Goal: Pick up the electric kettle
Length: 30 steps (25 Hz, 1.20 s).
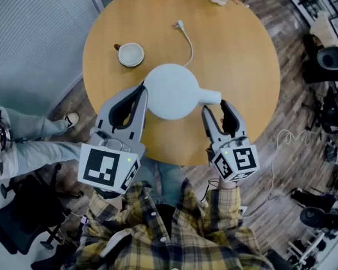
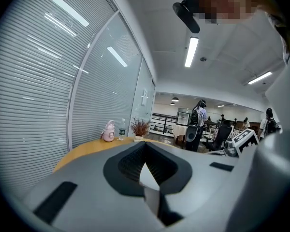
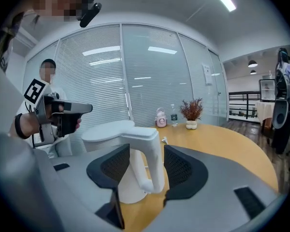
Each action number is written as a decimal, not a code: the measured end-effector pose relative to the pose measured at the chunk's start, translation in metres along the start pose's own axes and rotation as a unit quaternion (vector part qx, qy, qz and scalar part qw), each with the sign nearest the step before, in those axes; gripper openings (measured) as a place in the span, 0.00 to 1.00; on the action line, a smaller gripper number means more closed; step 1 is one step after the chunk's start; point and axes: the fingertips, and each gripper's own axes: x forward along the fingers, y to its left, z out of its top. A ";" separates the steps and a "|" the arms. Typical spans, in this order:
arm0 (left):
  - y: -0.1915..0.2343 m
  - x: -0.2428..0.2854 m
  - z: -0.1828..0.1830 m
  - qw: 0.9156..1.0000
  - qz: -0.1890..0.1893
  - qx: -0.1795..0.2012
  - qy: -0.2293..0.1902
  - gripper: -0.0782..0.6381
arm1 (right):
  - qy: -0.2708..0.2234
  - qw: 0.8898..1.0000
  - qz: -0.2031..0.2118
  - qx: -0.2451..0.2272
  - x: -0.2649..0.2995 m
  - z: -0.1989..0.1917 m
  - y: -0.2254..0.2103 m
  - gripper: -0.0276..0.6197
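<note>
From the head view we see the white electric kettle [image 1: 172, 90] standing upright on the round wooden worktop [image 1: 242, 49], toward the 6 o'clock edge nearest us. Its handle [image 1: 208, 97] sticks out at 3 o'clock.

The right tool [image 1: 216, 108] comes in from the kettle's 4 o'clock. In the right gripper view its jaws stand wide apart, one black pad on each side of the handle [image 3: 152, 153]. There is a clear gap on the right-hand side, so nothing is gripped (the handle stands between the pads, no more than that). The kettle's body [image 3: 106, 134] rises just behind the left-hand pad.

The left tool [image 1: 139, 91] lies at the kettle's 8 o'clock with its tips right at the edge of the body; we cannot tell whether they touch it. In the left gripper view that tool [image 2: 145, 146] has its jaws brought together at the tips, with no object held between them.

A white cup [image 1: 130, 54] sits at the kettle's 10 o'clock, well apart from it. A white cord [image 1: 190, 46] runs from behind the kettle toward 12 o'clock and ends in a plug [image 1: 179, 24] lying on the worktop. At the far rim stand a small pink item [image 3: 160, 118], a bottle [image 3: 174, 116] and a potted plant [image 3: 192, 111].
</note>
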 end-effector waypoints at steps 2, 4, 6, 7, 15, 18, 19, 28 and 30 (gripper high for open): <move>0.006 -0.001 -0.006 1.000 0.006 -0.003 0.003 0.11 | 0.007 1.000 -0.001 0.001 0.006 -0.009 -0.003 0.39; 0.012 0.000 -0.011 1.000 0.011 -0.005 0.005 0.11 | 0.008 1.000 -0.004 0.000 0.012 -0.016 -0.006 0.39; 0.015 0.002 -0.017 1.000 0.013 -0.004 0.008 0.11 | 0.004 1.000 -0.010 -0.001 0.017 -0.021 -0.010 0.39; 0.016 0.003 -0.019 1.000 0.013 -0.003 0.009 0.11 | 0.002 1.000 -0.011 -0.001 0.020 -0.024 -0.012 0.39; 0.031 0.003 -0.030 1.000 0.026 -0.012 0.009 0.11 | 0.001 1.000 -0.013 0.005 0.042 -0.039 -0.016 0.39; 0.037 0.004 -0.033 0.999 0.032 -0.014 0.010 0.11 | -0.005 1.000 -0.019 0.002 0.049 -0.039 -0.019 0.39; 0.038 0.005 -0.034 0.999 0.034 -0.015 0.010 0.11 | -0.007 1.000 -0.021 0.002 0.051 -0.039 -0.020 0.39; 0.052 0.007 -0.051 0.998 0.046 -0.027 0.021 0.11 | -0.014 1.000 -0.022 0.008 0.065 -0.041 -0.027 0.36; 0.054 0.008 -0.053 0.998 0.047 -0.027 0.023 0.11 | -0.017 1.000 -0.024 0.002 0.069 -0.039 -0.025 0.32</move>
